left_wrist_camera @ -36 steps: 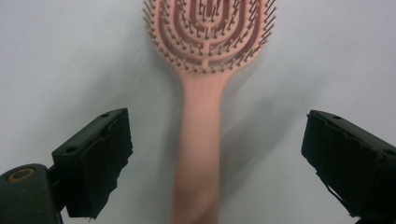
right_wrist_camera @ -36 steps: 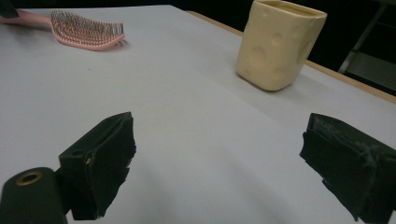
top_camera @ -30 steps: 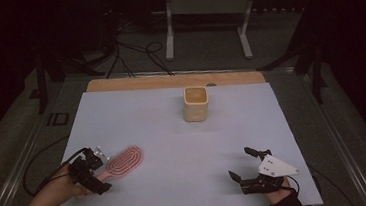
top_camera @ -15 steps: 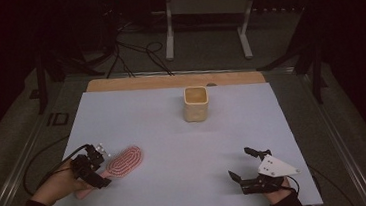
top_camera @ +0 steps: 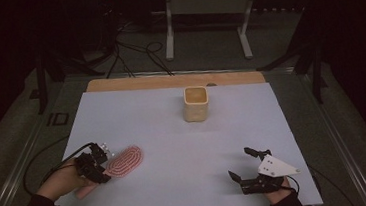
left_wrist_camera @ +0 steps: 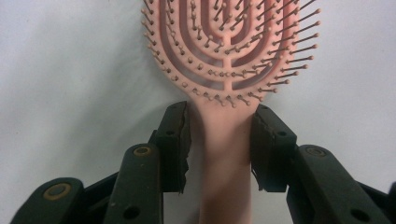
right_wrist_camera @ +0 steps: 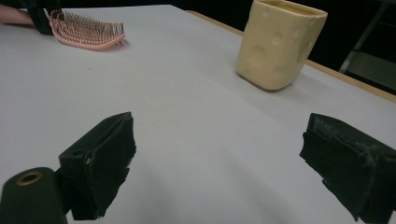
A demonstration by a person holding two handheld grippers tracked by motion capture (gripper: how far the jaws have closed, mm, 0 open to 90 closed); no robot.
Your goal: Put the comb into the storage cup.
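A pink hairbrush (top_camera: 125, 161) lies bristles up on the white table (top_camera: 185, 148) at the front left. In the left gripper view its handle (left_wrist_camera: 224, 154) runs between the black pads, with the head (left_wrist_camera: 229, 51) beyond them. My left gripper (top_camera: 105, 166) has just been closing around that handle. The pads (left_wrist_camera: 175, 140) stand right beside it, and a thin dark gap shows on the left side. My right gripper (top_camera: 238, 162) rests at the front right, wide open with nothing between its jaws (right_wrist_camera: 219, 149). It looks across at the hairbrush (right_wrist_camera: 86, 32).
A cream cup (top_camera: 195, 104) with a dimpled wall stands upright at the back middle of the table, seen also as the cup (right_wrist_camera: 280, 44) in the right gripper view. A wooden strip (top_camera: 169, 80) edges the far side. Cables and a metal stand lie on the floor behind.
My left gripper has slid a little toward the brush, and its jaws have narrowed around the handle. The brush looks slightly turned. The right gripper has not moved.
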